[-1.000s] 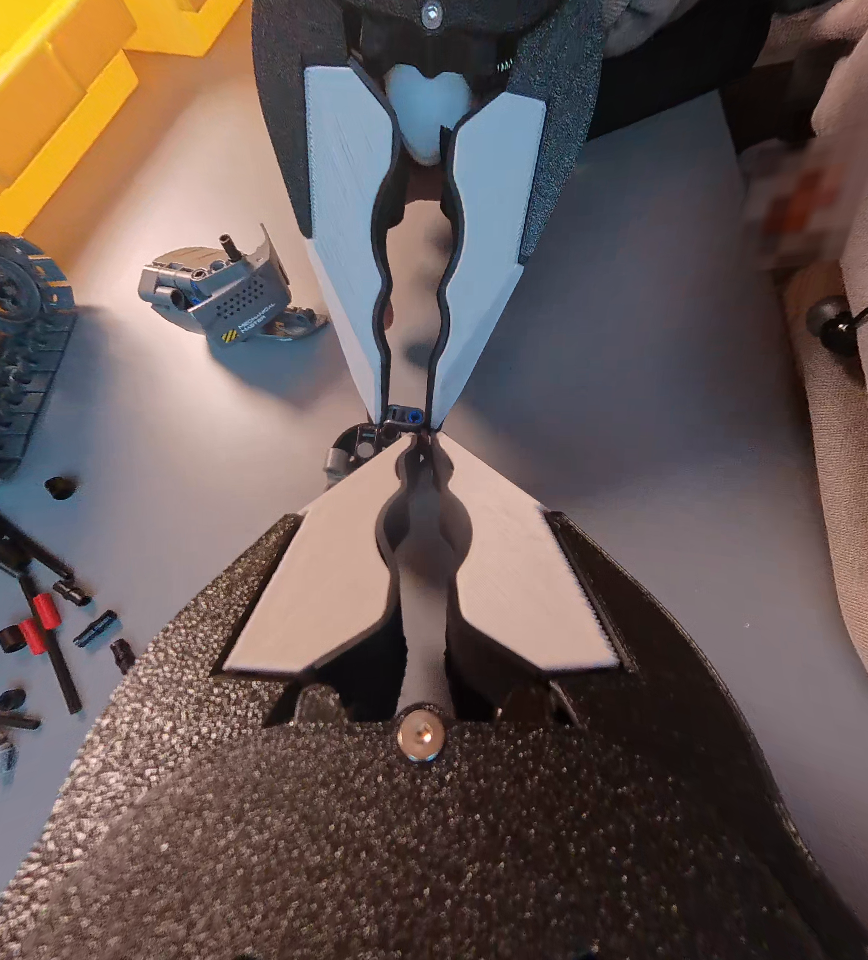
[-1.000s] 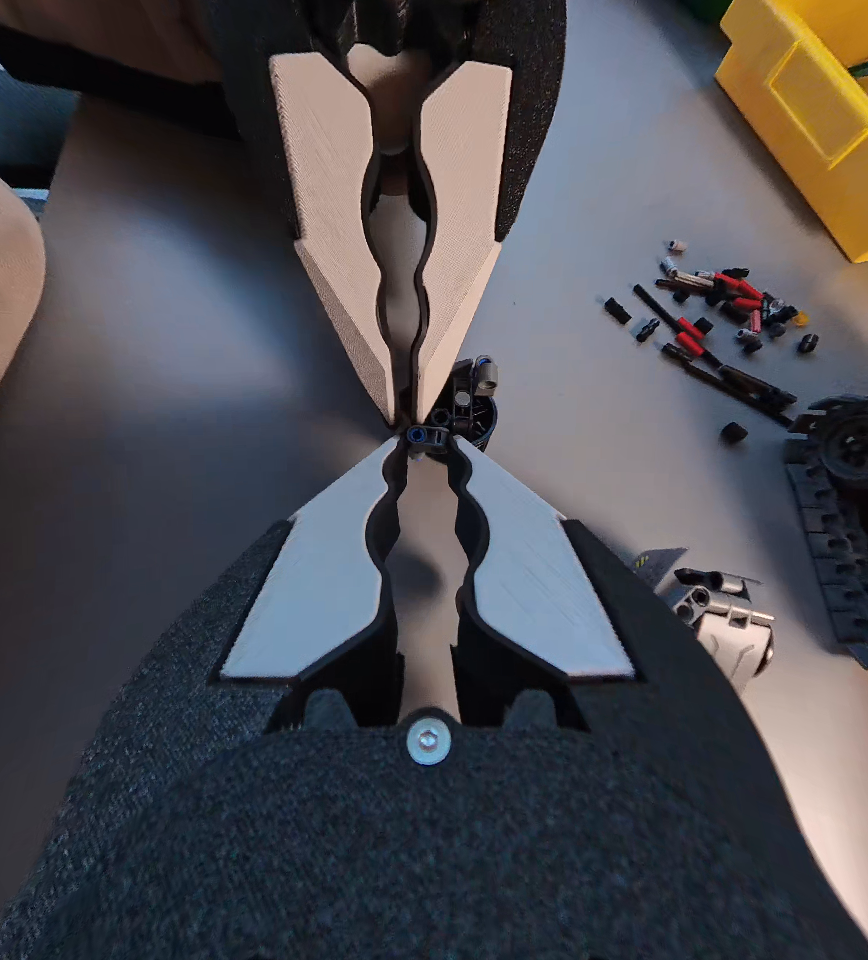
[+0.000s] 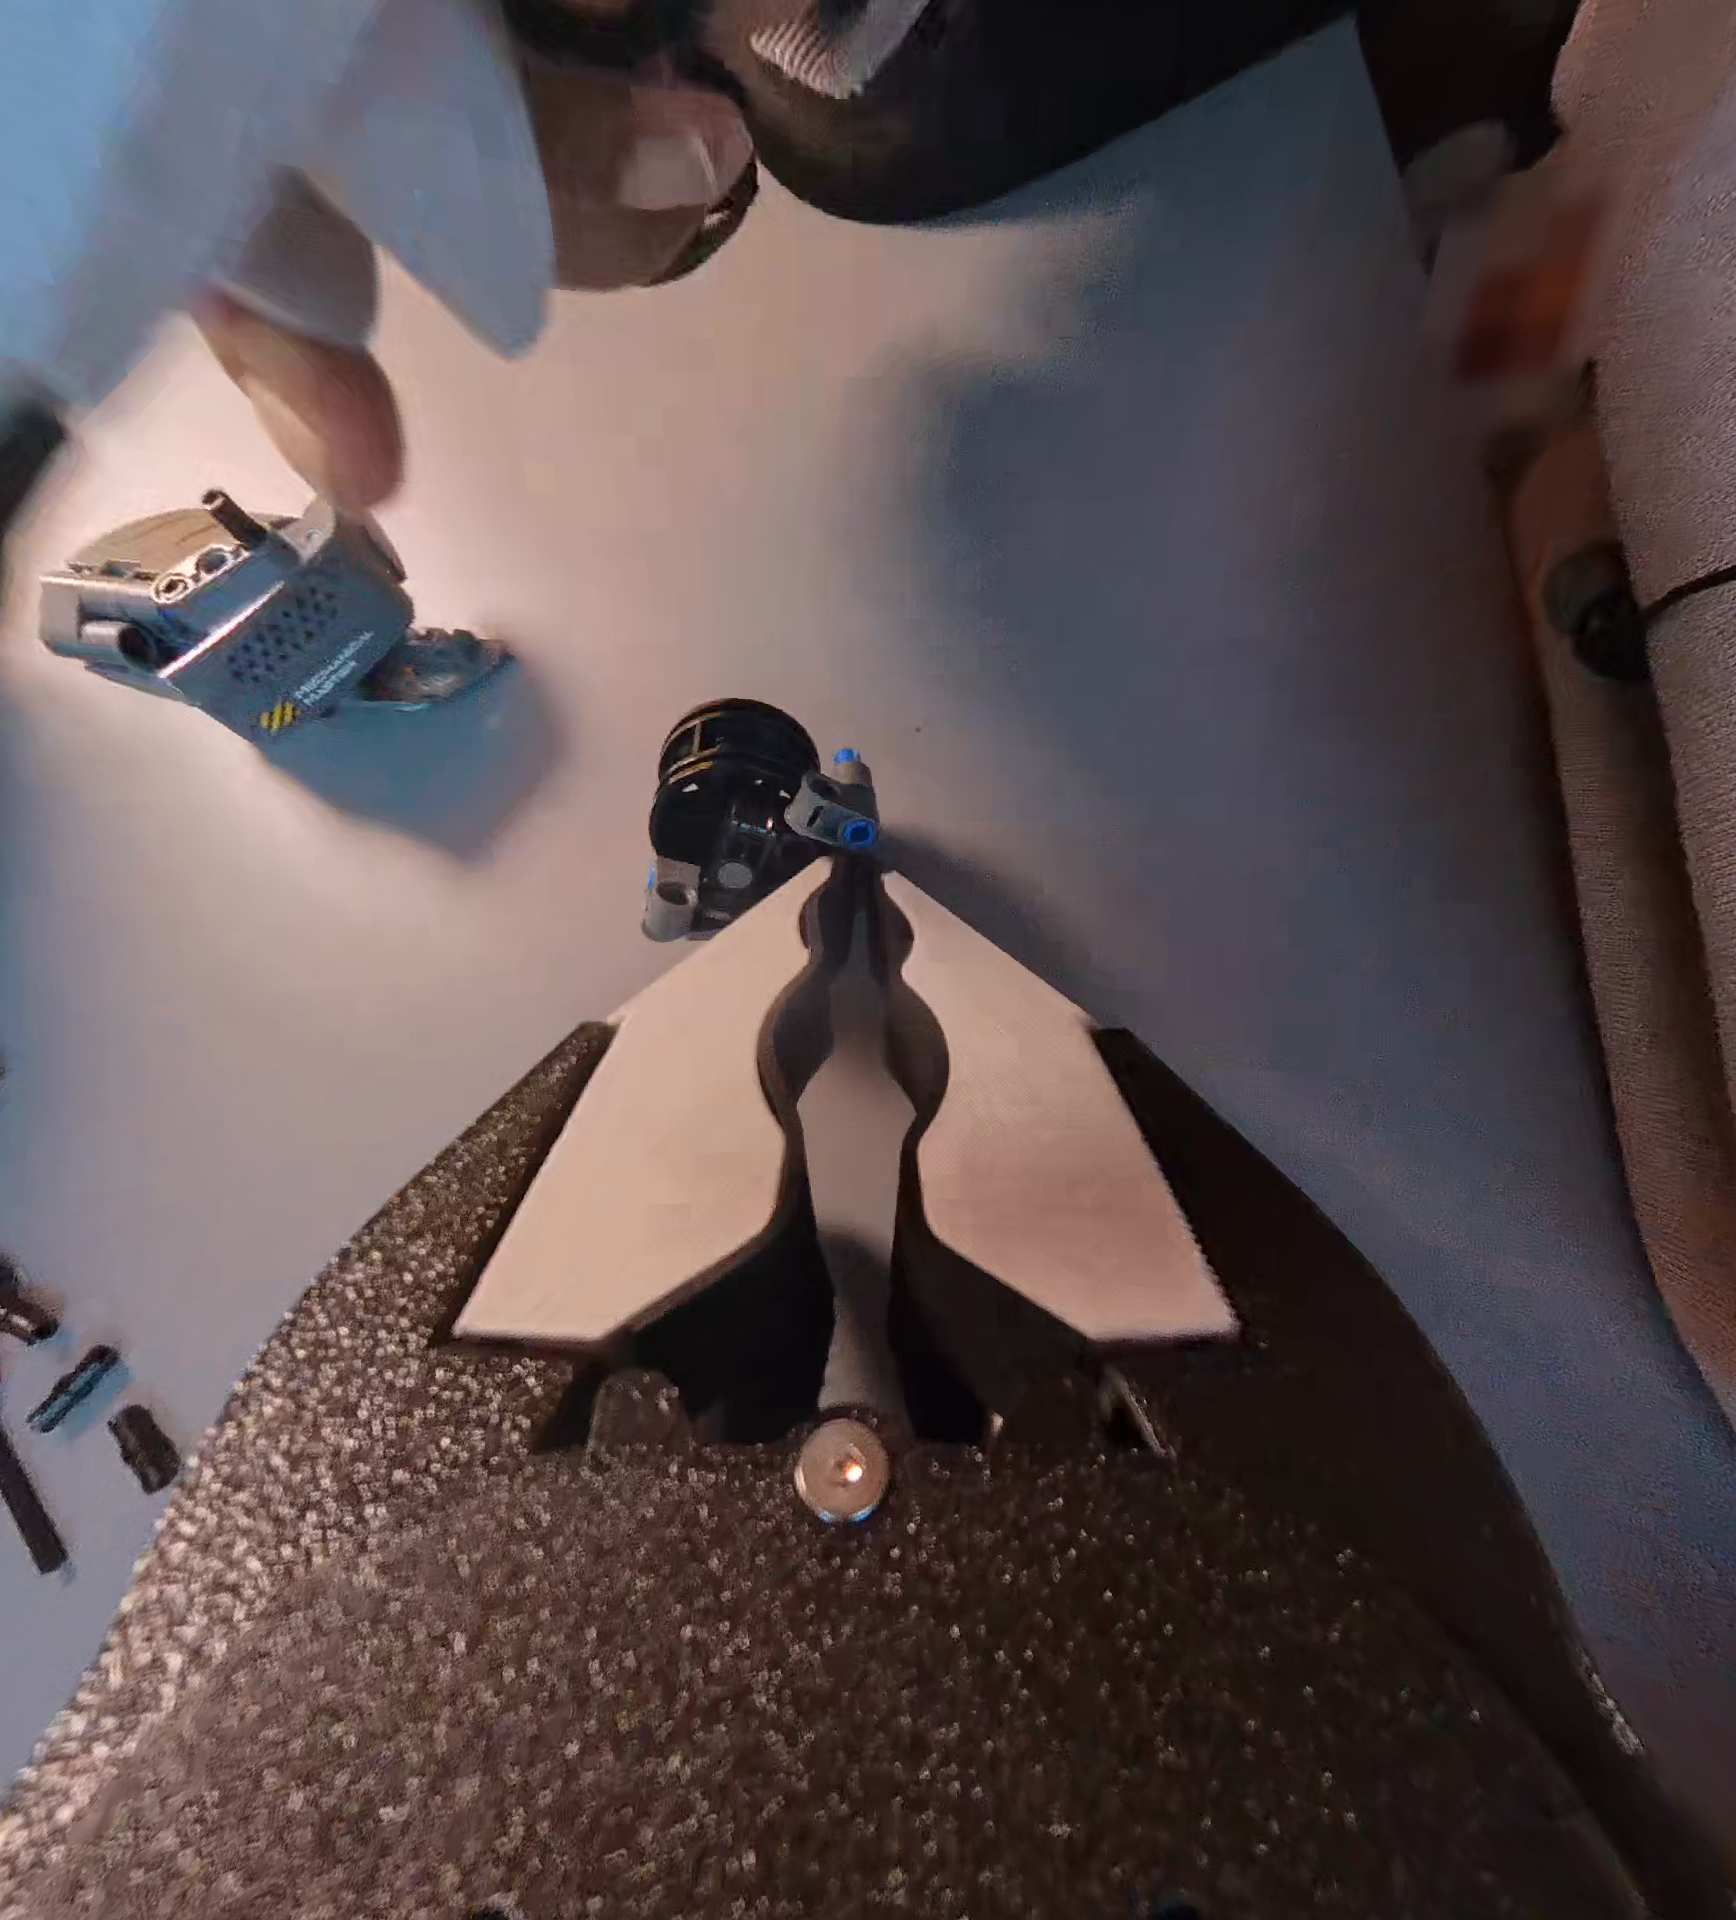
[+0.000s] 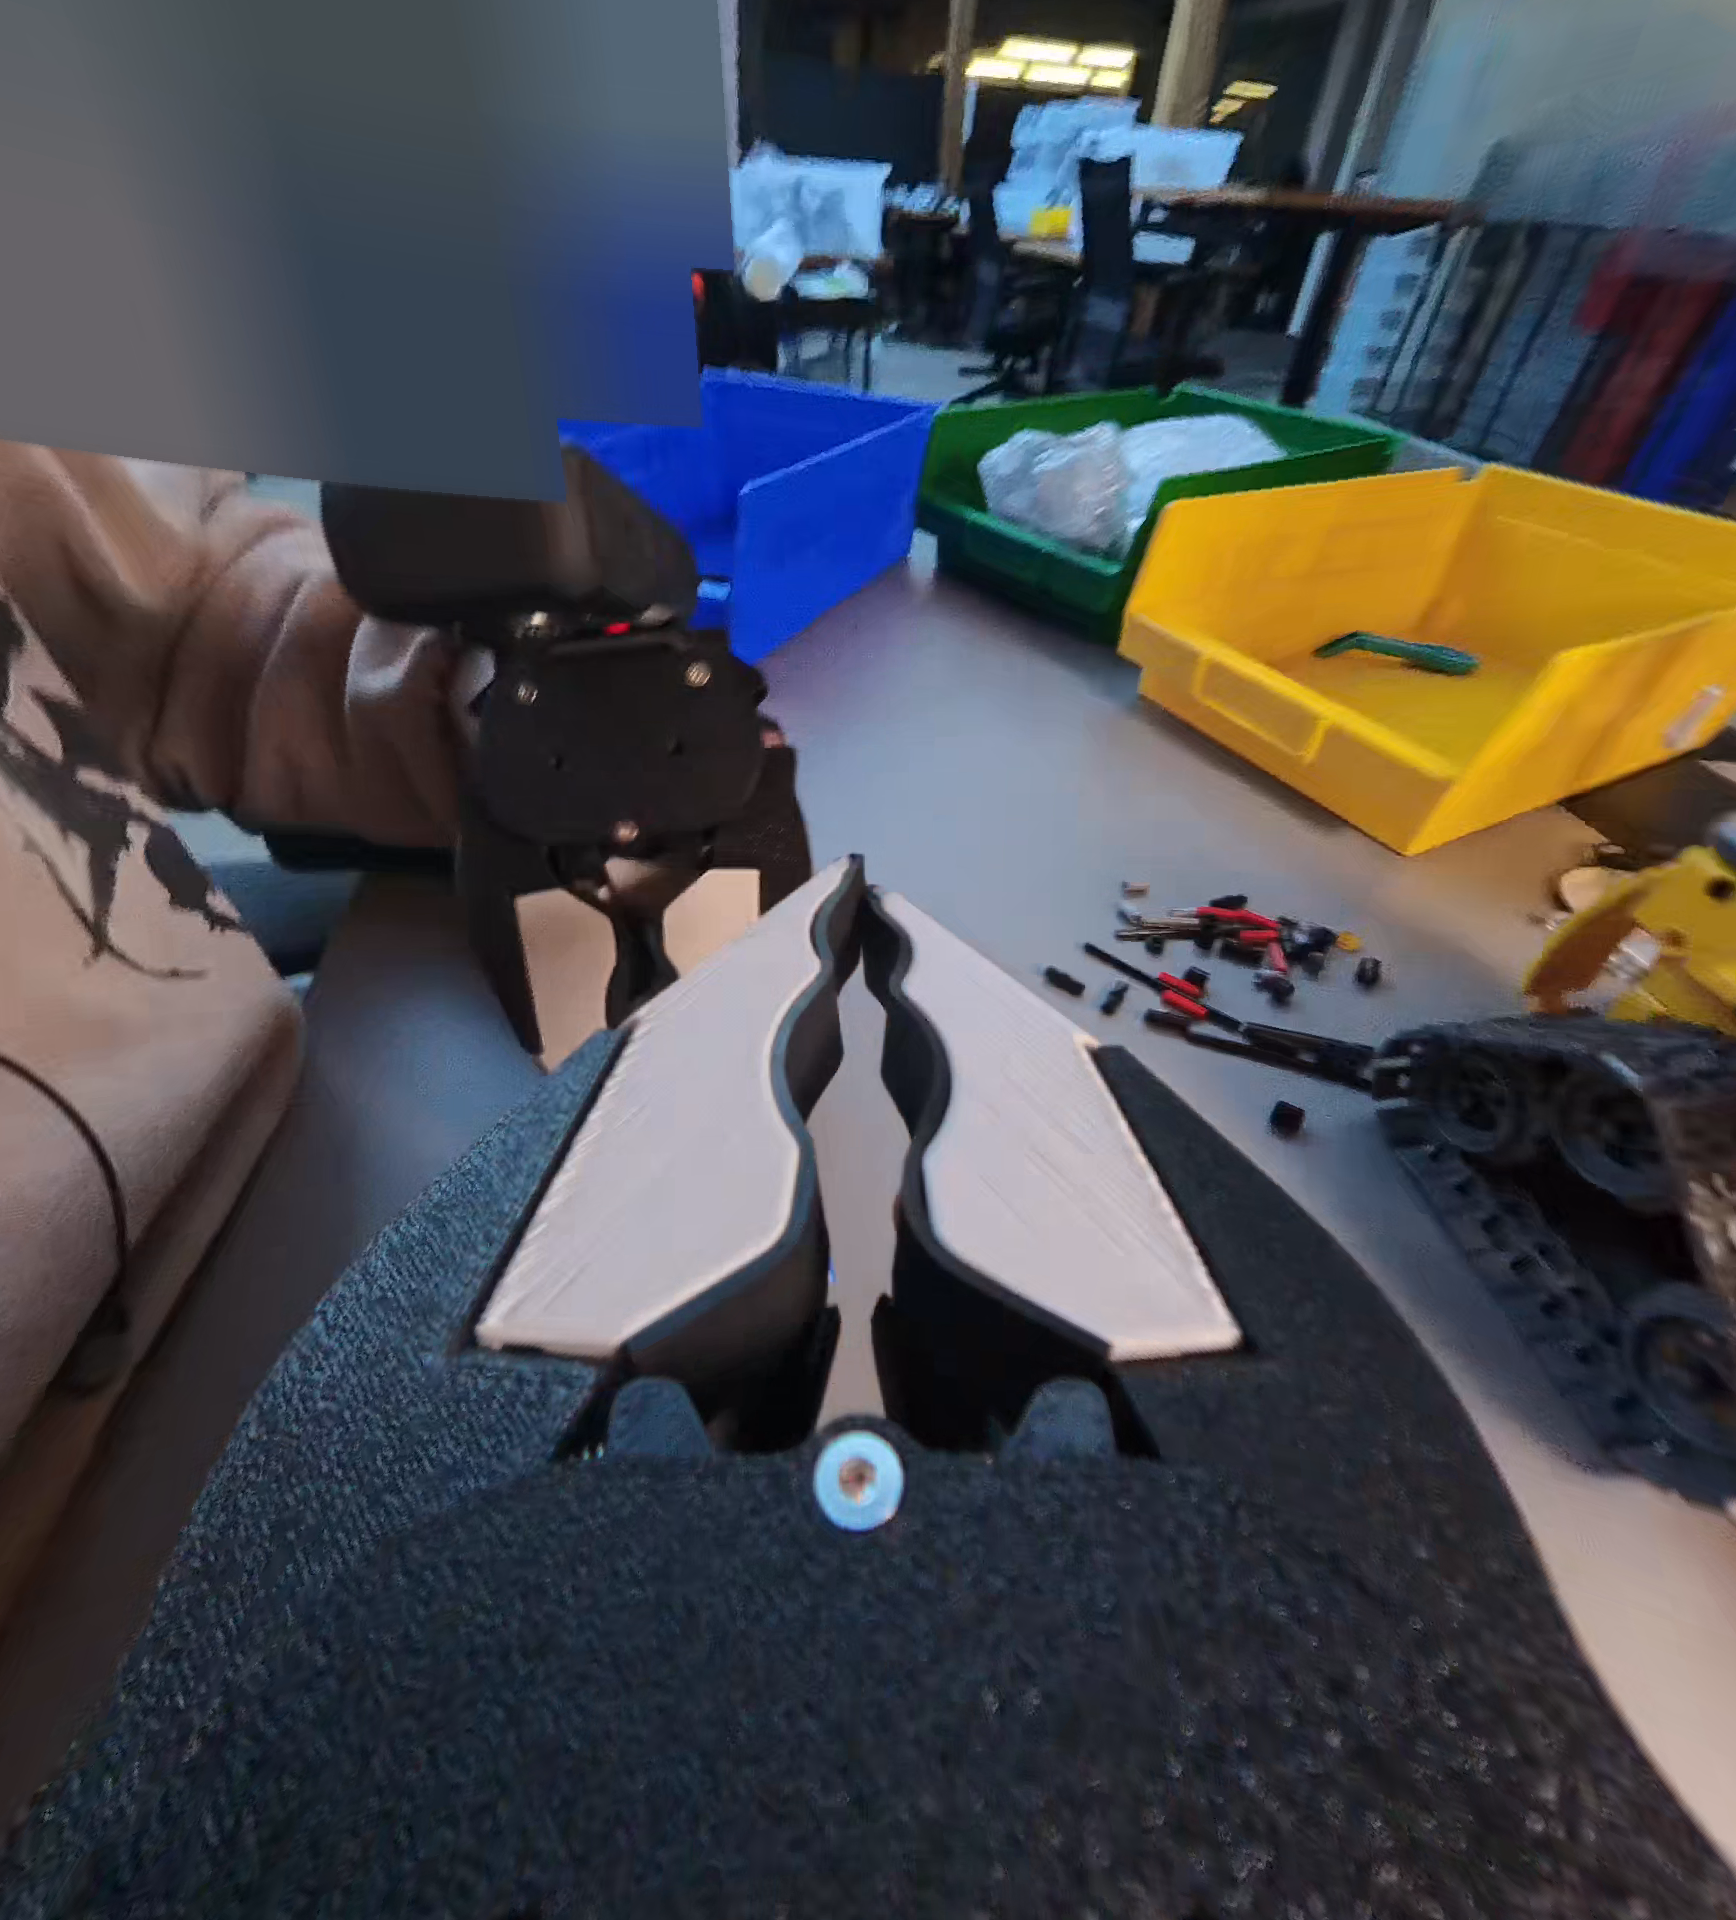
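Note:
In the left wrist view my left gripper (image 3: 853,871) is shut on a small assembly (image 3: 739,805): a black wheel with grey connectors and blue pins. It holds the assembly by the grey connector end, just over the grey table (image 3: 1103,582). My right gripper shows there only as a blurred white and black shape (image 3: 396,177) at the top left, apart from the assembly. In the right wrist view my right gripper (image 4: 862,883) is shut, with nothing visible between its tips, and it is raised and looks across the room. The left gripper's black body (image 4: 615,748) is ahead to its left.
A grey brick module (image 3: 230,623) lies left of the assembly. Loose black and red pins (image 4: 1228,956) are scattered beside a yellow tracked vehicle (image 4: 1622,1143). Blue (image 4: 802,499), green (image 4: 1030,561) and yellow (image 4: 1466,748) bins stand at the back. A person's beige sleeve (image 4: 64,831) is at the left. Spacing between my two grippers at the tips: around 12 cm.
The right gripper has left the assembly that both grippers were pinching and has swung up and away. The left gripper keeps hold of it, and the assembly now shows in full.

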Available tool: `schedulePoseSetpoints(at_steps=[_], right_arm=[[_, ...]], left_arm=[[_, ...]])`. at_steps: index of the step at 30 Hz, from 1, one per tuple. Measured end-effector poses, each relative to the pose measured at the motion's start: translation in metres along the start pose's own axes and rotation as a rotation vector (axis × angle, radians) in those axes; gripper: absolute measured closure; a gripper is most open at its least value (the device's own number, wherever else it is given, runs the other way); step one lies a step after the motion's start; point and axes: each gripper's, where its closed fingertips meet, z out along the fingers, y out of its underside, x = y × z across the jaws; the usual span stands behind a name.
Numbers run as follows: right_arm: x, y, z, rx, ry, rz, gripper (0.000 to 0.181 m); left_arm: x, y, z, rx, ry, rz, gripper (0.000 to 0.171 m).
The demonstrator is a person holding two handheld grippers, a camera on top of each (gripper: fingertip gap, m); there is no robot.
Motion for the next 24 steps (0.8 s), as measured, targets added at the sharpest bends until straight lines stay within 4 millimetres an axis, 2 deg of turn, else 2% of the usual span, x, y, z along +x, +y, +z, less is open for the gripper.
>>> schedulePoseSetpoints(at_steps=[2, 4, 6, 8, 10, 12, 17, 21, 24], right_arm=[[0.015, 0.006, -0.015, -0.018, 0.028, 0.051, 0.181], [0.002, 0.024, -0.017, -0.110, -0.053, 0.071, 0.181], [-0.012, 0.049, -0.011, -0.240, -0.074, 0.005, 0.164], [-0.028, 0.070, -0.003, -0.348, -0.105, -0.061, 0.156], [-0.032, 0.084, 0.002, -0.425, -0.093, -0.112, 0.156], [-0.028, 0.086, 0.005, -0.447, -0.057, -0.142, 0.166], [-0.027, 0.086, 0.005, -0.464, -0.049, -0.155, 0.166], [-0.026, 0.079, 0.007, -0.445, -0.020, -0.232, 0.166], [-0.025, 0.076, 0.006, -0.418, -0.035, -0.177, 0.166]], left_arm=[[-0.001, 0.002, -0.003, 0.009, 0.022, -0.040, 0.171], [-0.005, 0.001, -0.008, 0.039, 0.041, -0.097, 0.170], [-0.008, -0.002, -0.011, 0.070, 0.064, -0.149, 0.170], [-0.010, -0.004, -0.013, 0.082, 0.068, -0.162, 0.170], [-0.012, -0.004, -0.013, 0.078, 0.055, -0.166, 0.171], [-0.012, 0.001, -0.011, 0.042, 0.034, -0.148, 0.171], [-0.012, 0.000, -0.013, 0.043, 0.027, -0.149, 0.171], [-0.013, -0.004, -0.020, 0.080, 0.041, -0.173, 0.171], [-0.015, -0.007, -0.024, 0.100, 0.041, -0.181, 0.171]])
